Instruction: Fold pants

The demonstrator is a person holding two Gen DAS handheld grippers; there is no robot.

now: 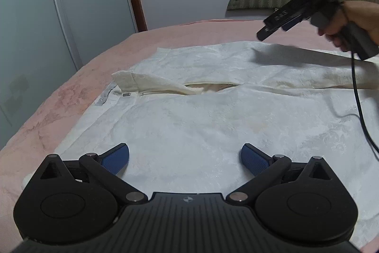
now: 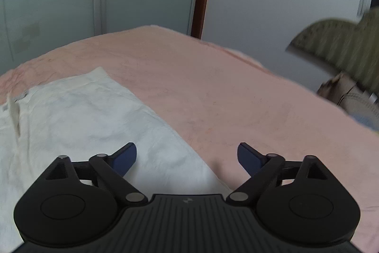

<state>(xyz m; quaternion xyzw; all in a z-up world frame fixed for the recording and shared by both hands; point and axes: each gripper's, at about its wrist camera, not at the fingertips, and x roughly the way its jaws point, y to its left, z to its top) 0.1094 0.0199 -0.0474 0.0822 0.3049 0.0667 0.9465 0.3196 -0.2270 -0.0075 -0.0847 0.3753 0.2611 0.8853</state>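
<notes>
- Here, white textured-cotton pants lie spread flat on the pink fleecy bedspread, waistband flap turned over, fly gaping.
- Left gripper: blue ribbed pads wide apart, empty, low over the near leg.
- Right gripper: jaws apart, nothing between, above the pants' far edge; view blurred.
- Risk: pinching one layer only would drag the fabric askew; the black cable trailing across the cloth could snag a fold.
- Cloth looks limp, crinkled.
</notes>
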